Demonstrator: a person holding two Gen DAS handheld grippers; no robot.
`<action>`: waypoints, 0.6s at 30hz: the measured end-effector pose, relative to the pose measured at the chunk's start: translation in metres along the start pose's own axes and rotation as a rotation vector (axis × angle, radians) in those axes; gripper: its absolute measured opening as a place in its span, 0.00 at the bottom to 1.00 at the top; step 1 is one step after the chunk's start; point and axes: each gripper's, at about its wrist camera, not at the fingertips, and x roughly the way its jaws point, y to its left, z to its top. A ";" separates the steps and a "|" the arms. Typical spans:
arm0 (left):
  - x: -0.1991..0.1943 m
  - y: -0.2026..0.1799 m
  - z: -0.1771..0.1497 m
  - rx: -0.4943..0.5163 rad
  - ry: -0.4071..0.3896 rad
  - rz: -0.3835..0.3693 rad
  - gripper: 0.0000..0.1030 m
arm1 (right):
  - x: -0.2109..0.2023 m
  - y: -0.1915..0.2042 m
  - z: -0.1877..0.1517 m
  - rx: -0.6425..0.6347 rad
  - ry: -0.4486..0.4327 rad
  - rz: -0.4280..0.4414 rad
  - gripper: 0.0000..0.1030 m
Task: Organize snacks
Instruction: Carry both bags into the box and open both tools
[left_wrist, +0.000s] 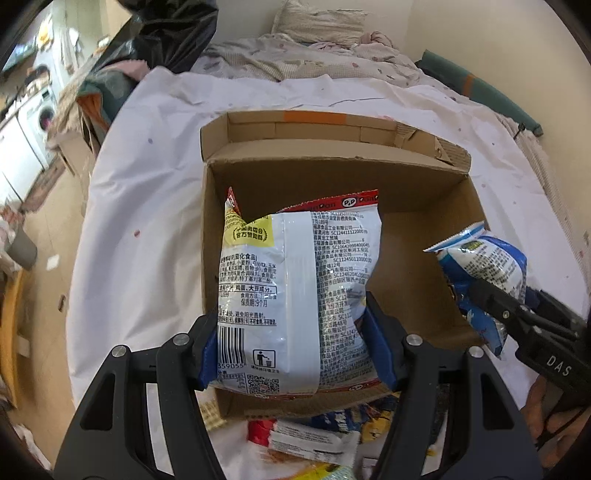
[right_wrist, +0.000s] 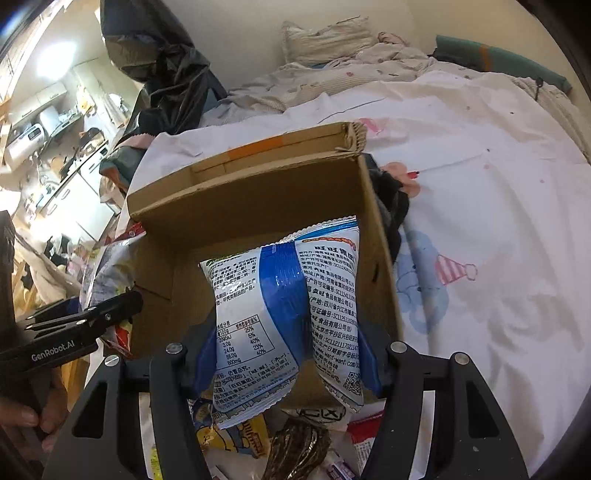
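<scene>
Left wrist view: white printed snack bag (left_wrist: 295, 295) pinched by left gripper (left_wrist: 295, 350), held above open brown cardboard box (left_wrist: 424, 206); blue-white snack bag (right_wrist: 284, 321) pinched by right gripper (right_wrist: 288, 362), box directly below/ahead.

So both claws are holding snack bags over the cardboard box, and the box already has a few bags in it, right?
Not quite. The left claw and right claw do hold snack bags over the cardboard box, but both wrist views show only bare cardboard inside it.

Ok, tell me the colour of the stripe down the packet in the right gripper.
Blue, on a white packet; clearest in the right wrist view.
</scene>
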 end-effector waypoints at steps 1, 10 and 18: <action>0.000 -0.002 0.000 0.011 -0.006 -0.001 0.60 | 0.002 0.000 0.000 -0.005 0.004 0.002 0.62; 0.007 -0.003 0.003 -0.018 0.007 -0.016 0.60 | 0.003 0.005 0.000 -0.023 -0.009 -0.011 0.63; 0.006 -0.003 0.002 -0.010 -0.001 0.004 0.61 | -0.002 0.003 0.000 -0.006 -0.031 -0.003 0.66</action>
